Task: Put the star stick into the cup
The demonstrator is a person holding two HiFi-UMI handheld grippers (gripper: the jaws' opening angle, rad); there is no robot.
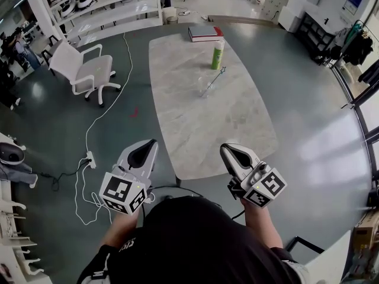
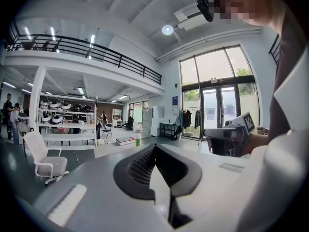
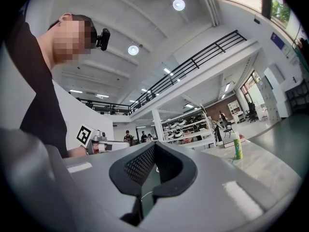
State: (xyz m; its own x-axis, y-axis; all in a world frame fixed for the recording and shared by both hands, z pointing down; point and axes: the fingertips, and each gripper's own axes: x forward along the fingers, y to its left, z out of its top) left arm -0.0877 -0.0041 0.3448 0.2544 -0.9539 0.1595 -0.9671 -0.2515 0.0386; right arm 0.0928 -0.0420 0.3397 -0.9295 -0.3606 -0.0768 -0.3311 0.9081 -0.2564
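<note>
Your left gripper (image 1: 145,151) and right gripper (image 1: 237,154) sit clenched, empty; the star stick (image 1: 215,80) looks thin and light, so pinch it gently mid-shaft

So the star stick (image 1: 215,80) is a thin, pale silvery rod, sitting out on the far half of the table (image 1: 195,129). It runs on a diagonal, with the far end pointing up and right and carrying a small blob that's probably the star, too tiny to be sure. The cup (image 1: 206,85) is clear and honestly barely visible, just a faint glassy outline right at the stick's near end. They overlap, but I can't tell if the stick is actually inside it or just lying against it.
</note>
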